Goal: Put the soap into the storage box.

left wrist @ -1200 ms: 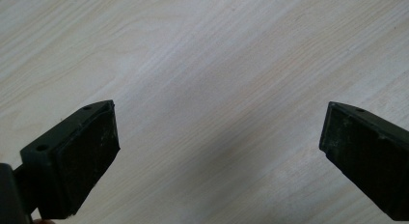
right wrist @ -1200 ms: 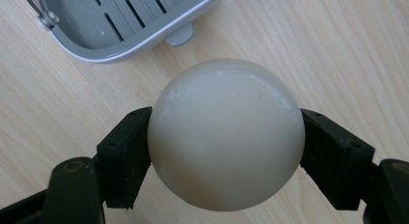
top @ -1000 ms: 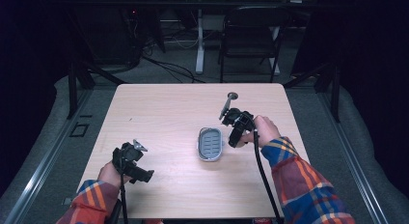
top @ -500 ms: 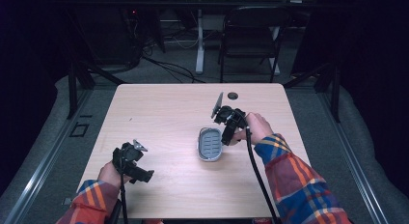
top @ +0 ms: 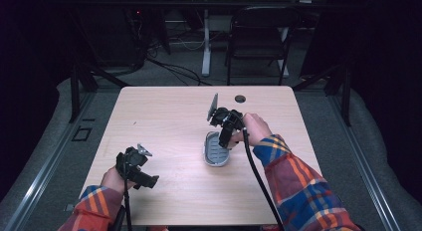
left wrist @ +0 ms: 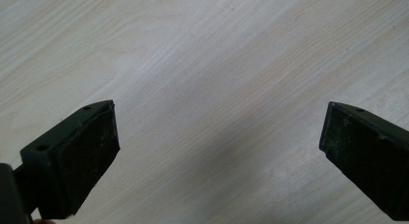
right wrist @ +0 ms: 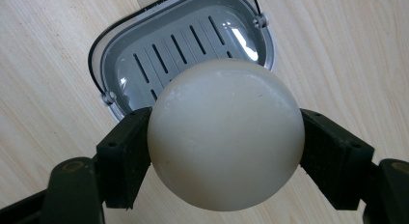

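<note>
The right claw (right wrist: 224, 151) pinches a pale round soap (right wrist: 225, 134) between its jaws and hangs just over the grey slotted dish (right wrist: 144, 50), which lies below and slightly ahead of it near the middle of the worktop (top: 164, 116). The dish's long axis runs toward and away from the person. The left claw (left wrist: 219, 151), spread and empty, sits well apart at the near left, so the drop looks to be the right hand's job.

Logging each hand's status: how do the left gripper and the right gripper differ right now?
The left gripper has its jaws spread wide with nothing between them; the right gripper is clamped on a round cream-white soap bar. The left one is over bare light wooden table; the right one is above the grey slotted soap dish. Both have black jaws.
</note>
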`<action>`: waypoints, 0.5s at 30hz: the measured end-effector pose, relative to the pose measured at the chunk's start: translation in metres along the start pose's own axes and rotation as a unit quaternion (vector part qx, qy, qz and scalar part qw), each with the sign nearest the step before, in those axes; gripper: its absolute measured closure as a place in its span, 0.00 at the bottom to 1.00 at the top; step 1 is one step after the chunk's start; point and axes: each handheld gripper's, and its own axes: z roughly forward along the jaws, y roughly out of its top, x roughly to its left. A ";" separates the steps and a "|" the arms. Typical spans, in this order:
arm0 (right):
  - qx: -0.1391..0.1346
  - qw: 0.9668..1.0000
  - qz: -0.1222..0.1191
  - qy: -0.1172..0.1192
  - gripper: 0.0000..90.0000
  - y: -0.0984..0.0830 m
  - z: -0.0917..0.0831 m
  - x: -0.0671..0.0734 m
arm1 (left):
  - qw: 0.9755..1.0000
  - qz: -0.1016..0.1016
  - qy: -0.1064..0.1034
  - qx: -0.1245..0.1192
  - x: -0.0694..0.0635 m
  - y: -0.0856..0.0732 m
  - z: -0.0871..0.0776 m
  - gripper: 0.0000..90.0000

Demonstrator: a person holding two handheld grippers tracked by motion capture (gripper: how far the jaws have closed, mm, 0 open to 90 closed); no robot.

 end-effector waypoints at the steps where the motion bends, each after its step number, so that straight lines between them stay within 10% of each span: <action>1: 0.005 1.000 -0.003 -0.002 0.27 0.001 0.000 0.000 | 1.000 0.000 0.000 0.000 0.000 0.000 0.000 0.00; 15: 0.014 1.000 -0.016 0.008 0.27 0.017 0.011 0.005 | 1.000 0.000 -0.001 0.000 0.000 0.000 0.000 0.00</action>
